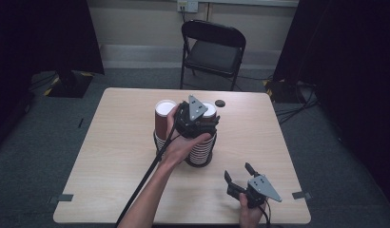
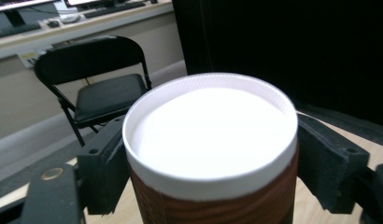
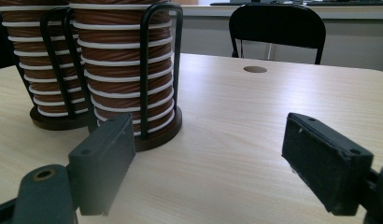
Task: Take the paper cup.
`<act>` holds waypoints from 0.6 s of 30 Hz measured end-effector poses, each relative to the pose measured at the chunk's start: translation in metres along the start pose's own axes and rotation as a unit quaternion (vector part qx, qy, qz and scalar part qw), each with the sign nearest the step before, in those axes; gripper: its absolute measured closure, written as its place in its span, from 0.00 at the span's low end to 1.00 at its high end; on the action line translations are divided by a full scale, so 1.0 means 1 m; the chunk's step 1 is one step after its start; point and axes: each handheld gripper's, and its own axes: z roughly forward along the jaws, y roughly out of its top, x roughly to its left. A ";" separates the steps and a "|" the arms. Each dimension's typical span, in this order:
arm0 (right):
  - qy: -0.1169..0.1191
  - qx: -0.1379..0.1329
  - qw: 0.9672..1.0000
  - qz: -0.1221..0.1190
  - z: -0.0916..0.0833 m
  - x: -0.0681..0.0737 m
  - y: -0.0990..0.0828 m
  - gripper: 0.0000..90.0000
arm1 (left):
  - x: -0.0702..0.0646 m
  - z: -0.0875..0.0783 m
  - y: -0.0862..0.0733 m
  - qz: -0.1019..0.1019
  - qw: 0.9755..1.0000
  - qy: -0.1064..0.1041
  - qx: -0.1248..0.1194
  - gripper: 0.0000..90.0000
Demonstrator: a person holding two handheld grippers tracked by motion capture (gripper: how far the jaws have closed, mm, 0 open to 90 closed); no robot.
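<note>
The left gripper [image 2: 208, 158] clamped its jaws on the top brown paper cup [image 2: 210, 140] of the right-hand stack in the black wire holder [image 3: 147, 79] on the desk [image 1: 112, 156]. No writing was readable on the cup. The right gripper [image 1: 238, 172] rested wide apart, empty.

left gripper [image 1: 202, 124]: black, grey 3-cornered plate, black cable | right gripper [image 1: 241, 176]: same, 2 black jaws

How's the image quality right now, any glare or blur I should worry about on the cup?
Left gripper view: the top cup has its white inside blown out, featureless; the chair behind is soft. Right gripper view: the cup stacks are evenly lit and fairly sharp, its own gripper's pads blurred. High view: table lit, room edges dark.
</note>
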 end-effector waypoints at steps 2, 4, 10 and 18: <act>0.000 0.001 1.000 0.000 0.000 0.000 0.000 0.18 | 0.002 0.001 -0.001 -0.012 1.000 -0.005 0.001 0.23; 0.000 0.000 1.000 0.000 0.000 0.000 0.000 0.18 | 0.003 0.001 -0.001 -0.013 1.000 -0.006 0.000 0.23; -0.001 -0.001 1.000 -0.001 0.000 0.000 0.000 0.18 | 0.003 -0.001 -0.005 -0.014 1.000 -0.011 -0.017 0.24; -0.002 -0.001 1.000 -0.002 0.000 0.000 0.000 0.18 | 0.003 -0.001 -0.004 -0.024 0.999 -0.007 -0.028 0.24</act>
